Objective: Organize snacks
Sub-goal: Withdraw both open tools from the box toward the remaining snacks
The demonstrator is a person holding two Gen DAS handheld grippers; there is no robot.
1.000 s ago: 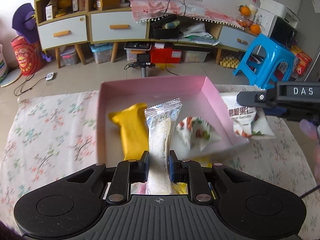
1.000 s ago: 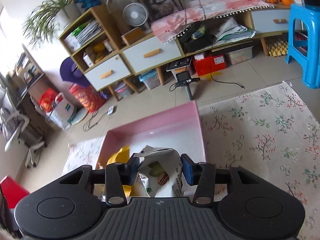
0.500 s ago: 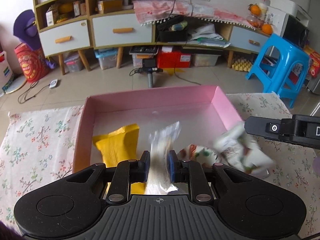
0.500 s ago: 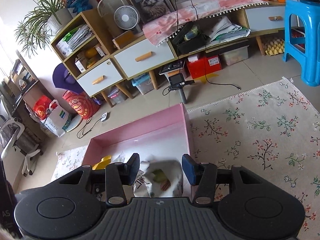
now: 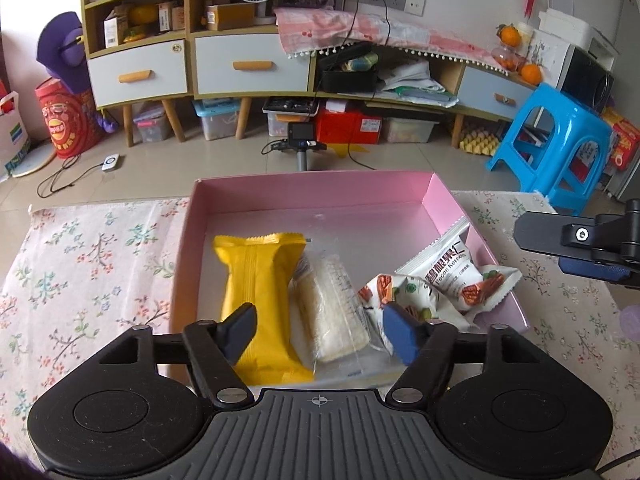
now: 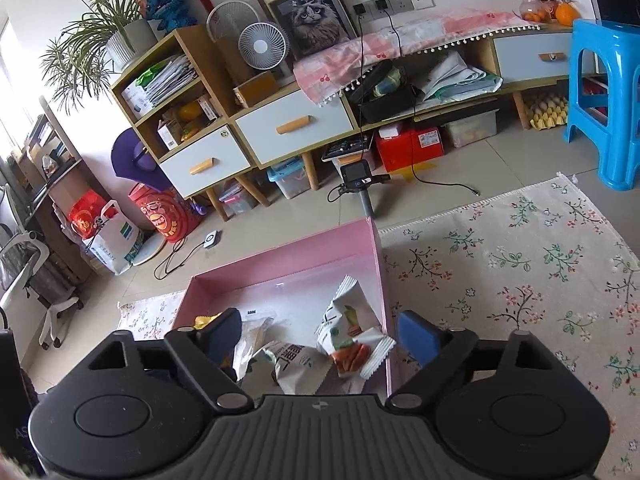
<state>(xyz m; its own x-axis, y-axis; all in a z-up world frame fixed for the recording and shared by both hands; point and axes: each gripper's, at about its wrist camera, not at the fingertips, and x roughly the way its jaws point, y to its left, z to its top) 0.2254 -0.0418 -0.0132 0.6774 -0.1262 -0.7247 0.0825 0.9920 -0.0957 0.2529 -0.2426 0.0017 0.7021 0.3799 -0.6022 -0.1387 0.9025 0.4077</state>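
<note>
Four snacks lie in the pink box (image 5: 440, 196): yellow packet (image 5: 260, 300), clear-wrapped biscuit (image 5: 340, 312), two nut packets (image 5: 452, 276). The left gripper (image 5: 320, 330) has just sprung wide above the biscuit, gripping nothing. The right gripper (image 6: 320, 334) has also just opened, empty.

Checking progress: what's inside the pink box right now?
Pink box holds a yellow packet, a clear-wrapped wafer and two white nut packets. Anything beneath them is hidden.

A lived-in home sitting room. At twelve o'clock stands a wooden sideboard with pale-blue drawers (image 5: 248, 68); a framed cat portrait (image 6: 316, 20) leans above it.
</note>
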